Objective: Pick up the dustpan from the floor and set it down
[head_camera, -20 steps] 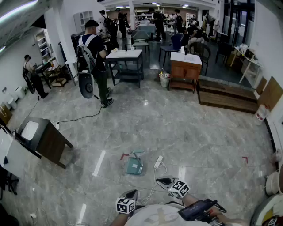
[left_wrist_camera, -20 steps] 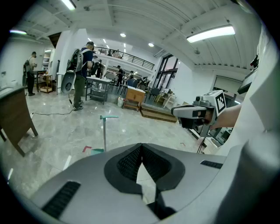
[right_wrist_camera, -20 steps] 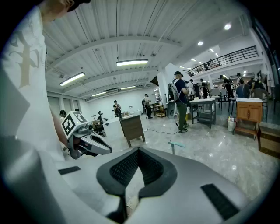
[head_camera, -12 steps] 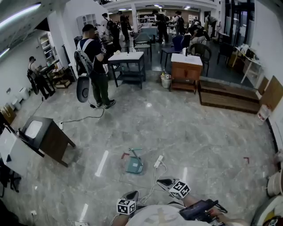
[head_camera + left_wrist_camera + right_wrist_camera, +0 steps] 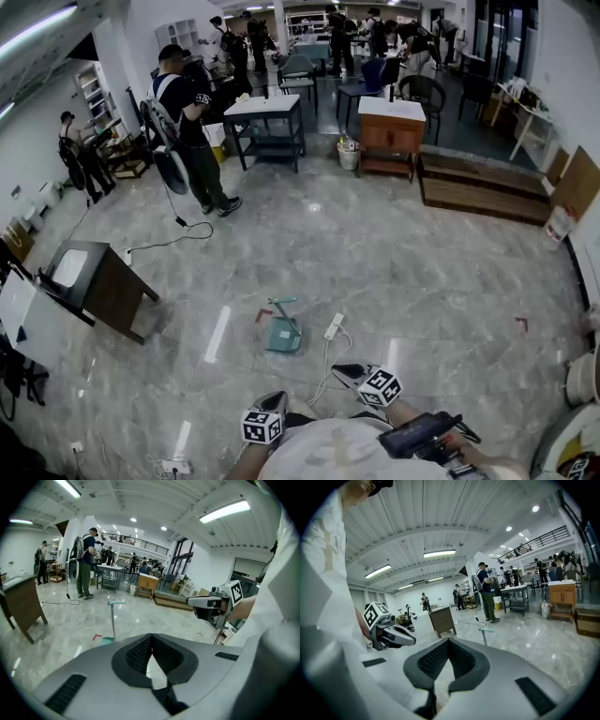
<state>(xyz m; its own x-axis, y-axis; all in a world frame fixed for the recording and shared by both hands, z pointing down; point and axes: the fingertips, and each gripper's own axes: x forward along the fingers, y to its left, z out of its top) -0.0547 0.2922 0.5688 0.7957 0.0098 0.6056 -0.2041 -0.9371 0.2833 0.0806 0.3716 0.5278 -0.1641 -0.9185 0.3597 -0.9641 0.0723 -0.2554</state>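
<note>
A teal dustpan [image 5: 283, 335] stands on the grey marble floor with its handle [image 5: 280, 306] upright. It lies a stretch ahead of both grippers, and nothing touches it. My left gripper [image 5: 275, 403] is held low at the bottom of the head view, jaws shut and empty. My right gripper [image 5: 347, 373] sits beside it to the right, also shut and empty. In the left gripper view the dustpan handle [image 5: 113, 619] rises just above the shut left gripper [image 5: 151, 638], with the right gripper [image 5: 206, 603] off to the right. In the right gripper view the handle [image 5: 484, 637] shows beyond the shut right gripper [image 5: 449, 641].
A white power strip [image 5: 334, 326] with a cable lies just right of the dustpan, and a red tape mark [image 5: 262, 316] just left of it. A dark side table [image 5: 98, 292] stands at left. A person [image 5: 187, 131], tables [image 5: 267, 117], a wooden cabinet [image 5: 394, 127] and a low platform [image 5: 478, 197] are farther back.
The standing person at the back has stepped further away and to the left. The view has shifted a little; the dustpan and both grippers keep their places.
</note>
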